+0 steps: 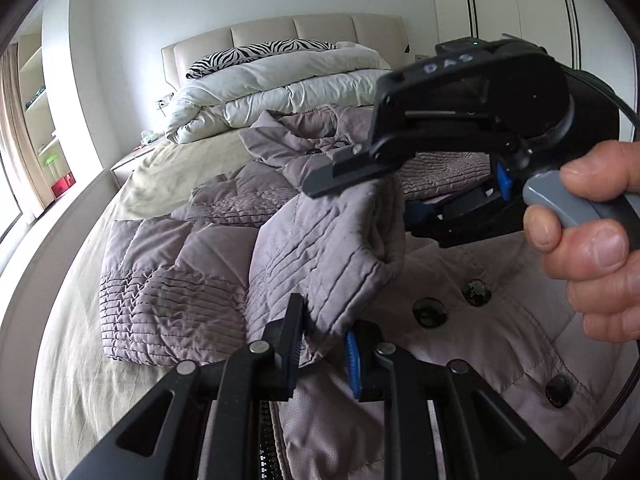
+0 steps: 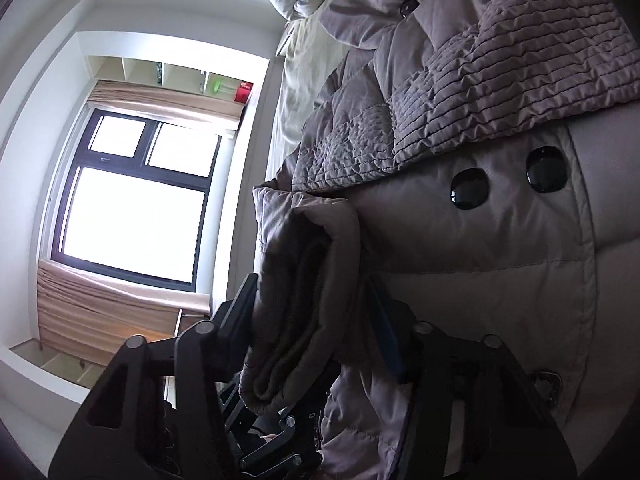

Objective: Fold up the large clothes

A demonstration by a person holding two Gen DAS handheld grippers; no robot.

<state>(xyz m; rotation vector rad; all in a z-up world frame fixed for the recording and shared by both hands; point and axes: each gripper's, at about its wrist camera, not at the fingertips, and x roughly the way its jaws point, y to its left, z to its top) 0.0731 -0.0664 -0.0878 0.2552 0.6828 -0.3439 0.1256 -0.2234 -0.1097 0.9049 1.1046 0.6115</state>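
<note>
Bed (image 1: 80,360) fills centre and lower left of the left wrist frame, covered by a pale beige sheet. Padded cream headboard (image 1: 280,30) at upper centre. Directly on it: mauve quilted coat (image 1: 180,272) spread across the middle, bunched white duvet (image 1: 280,88) at upper centre, and a zebra-print pillow (image 1: 260,52) against the headboard.

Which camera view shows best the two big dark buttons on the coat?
The right wrist view: the two buttons sit close, large and sharp on the pale front of the coat. The left wrist view shows the same buttons smaller, below the right gripper, which holds a fold of the coat.
</note>
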